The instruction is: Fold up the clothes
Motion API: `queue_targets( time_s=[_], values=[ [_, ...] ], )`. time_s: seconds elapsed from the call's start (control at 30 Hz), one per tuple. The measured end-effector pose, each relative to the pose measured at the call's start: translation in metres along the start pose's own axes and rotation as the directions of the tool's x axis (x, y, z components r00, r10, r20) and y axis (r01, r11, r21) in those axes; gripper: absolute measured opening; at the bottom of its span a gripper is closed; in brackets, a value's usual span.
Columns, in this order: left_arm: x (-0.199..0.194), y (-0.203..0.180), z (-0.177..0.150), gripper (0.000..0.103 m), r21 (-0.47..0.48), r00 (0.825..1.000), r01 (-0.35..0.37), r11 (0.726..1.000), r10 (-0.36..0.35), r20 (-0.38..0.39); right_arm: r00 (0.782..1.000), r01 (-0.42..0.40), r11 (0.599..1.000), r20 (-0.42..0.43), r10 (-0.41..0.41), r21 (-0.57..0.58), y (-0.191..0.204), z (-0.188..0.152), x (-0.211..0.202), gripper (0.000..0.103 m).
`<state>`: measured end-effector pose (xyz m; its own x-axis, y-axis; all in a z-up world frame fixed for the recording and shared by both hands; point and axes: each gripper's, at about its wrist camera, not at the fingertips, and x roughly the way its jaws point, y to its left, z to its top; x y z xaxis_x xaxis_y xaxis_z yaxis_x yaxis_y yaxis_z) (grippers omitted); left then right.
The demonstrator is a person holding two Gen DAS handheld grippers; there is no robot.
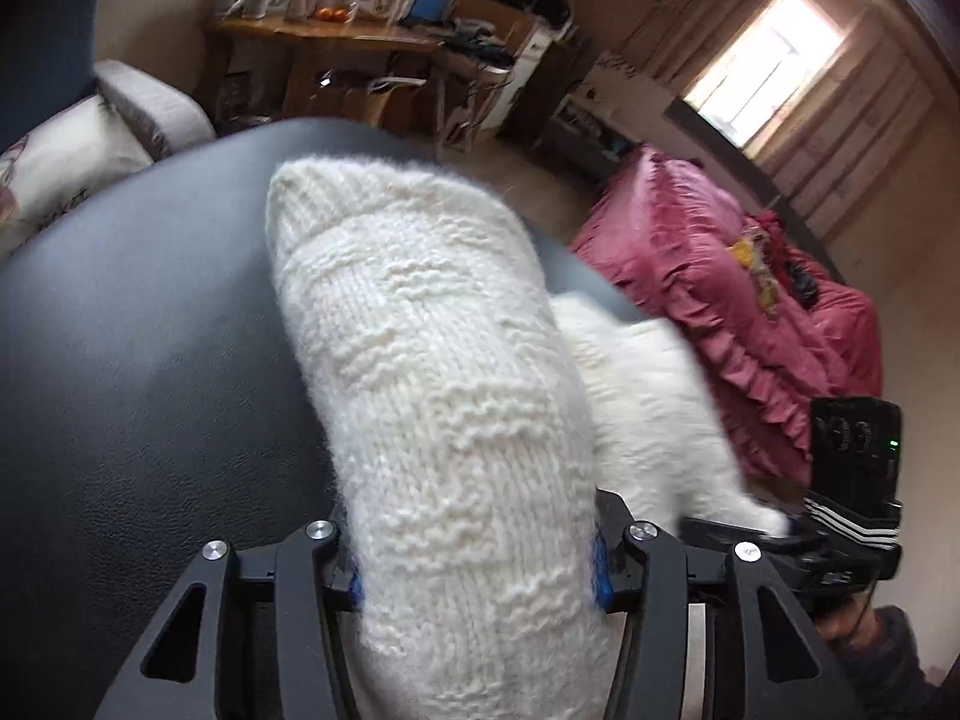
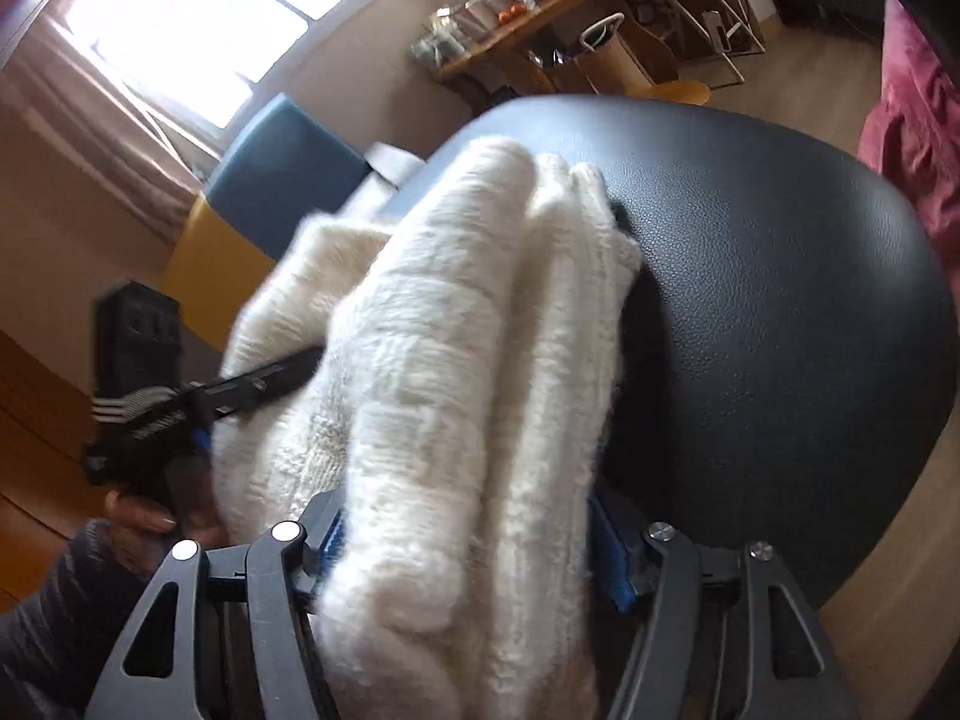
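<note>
A white knitted garment (image 1: pixel 420 330) hangs bunched above a round black leather-look table (image 1: pixel 150 360). In the left wrist view a thick knit fold with a ribbed end runs forward between my left gripper (image 1: pixel 480 576), which is shut on it. My right gripper (image 1: pixel 774 531) shows at the right, pinching a fluffier part of the same garment. In the right wrist view the garment (image 2: pixel 480 300) is gathered in folds and my right gripper (image 2: pixel 474 546) is shut on it. The left gripper (image 2: pixel 288 369) reaches into the cloth from the left, held by a hand (image 2: pixel 144 522). The table (image 2: pixel 780 300) lies beyond.
A piece of furniture under a pink ruffled cover (image 1: pixel 720 300) stands right of the table. At the far wall stands a wooden side table (image 1: pixel 336 30) crowded with jars and boxes. A pale sofa arm (image 1: pixel 150 102) is at the left. A blue and yellow chair (image 2: pixel 282 168) sits under the window.
</note>
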<state>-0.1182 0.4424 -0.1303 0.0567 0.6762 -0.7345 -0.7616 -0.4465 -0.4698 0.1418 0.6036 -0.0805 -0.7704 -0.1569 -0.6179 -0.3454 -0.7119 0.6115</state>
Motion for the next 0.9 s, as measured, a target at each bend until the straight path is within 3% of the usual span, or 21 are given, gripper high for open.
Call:
queue_targets(
  time_s=[0.2,0.37,0.47,0.57,0.63,0.73,0.87,0.9],
  values=[
    [-0.006,0.005,0.002,0.067,-0.003,1.000,-0.004,1.000,0.004,0.003,1.000,0.024,0.999,0.019,-0.023,-0.032,-0.005,-0.005,0.000,0.066],
    [-0.034,0.008,0.000,0.069,-0.053,0.996,-0.040,0.998,0.043,0.072,0.989,0.131,0.963,0.102,-0.109,-0.237,0.022,-0.007,-0.053,0.067],
    [-0.056,0.011,-0.012,0.069,-0.079,0.989,-0.049,0.996,0.060,0.135,0.986,0.139,0.921,0.141,-0.093,-0.363,0.063,0.002,-0.066,0.067],
    [-0.071,-0.003,-0.019,0.069,-0.042,0.979,-0.036,0.998,0.044,0.198,0.994,0.097,0.872,0.087,-0.063,-0.481,0.098,0.002,-0.058,0.066],
    [-0.076,-0.013,-0.026,0.072,-0.021,0.976,-0.021,1.000,0.025,0.215,0.995,0.084,0.841,0.006,-0.095,-0.534,0.107,-0.004,-0.036,0.063],
    [-0.069,-0.033,-0.032,0.077,0.044,0.978,-0.031,0.999,0.021,0.209,0.978,0.064,0.880,-0.147,-0.150,-0.471,0.085,-0.029,-0.005,0.061],
    [-0.045,-0.040,-0.043,0.078,0.110,0.989,-0.069,0.992,0.054,0.135,0.995,0.015,0.952,-0.089,-0.044,-0.306,0.049,-0.066,-0.018,0.058],
    [-0.038,-0.037,-0.043,0.079,0.107,0.991,-0.076,0.991,0.063,0.121,0.997,0.022,0.955,-0.068,-0.044,-0.296,0.049,-0.070,-0.020,0.057]
  ],
)
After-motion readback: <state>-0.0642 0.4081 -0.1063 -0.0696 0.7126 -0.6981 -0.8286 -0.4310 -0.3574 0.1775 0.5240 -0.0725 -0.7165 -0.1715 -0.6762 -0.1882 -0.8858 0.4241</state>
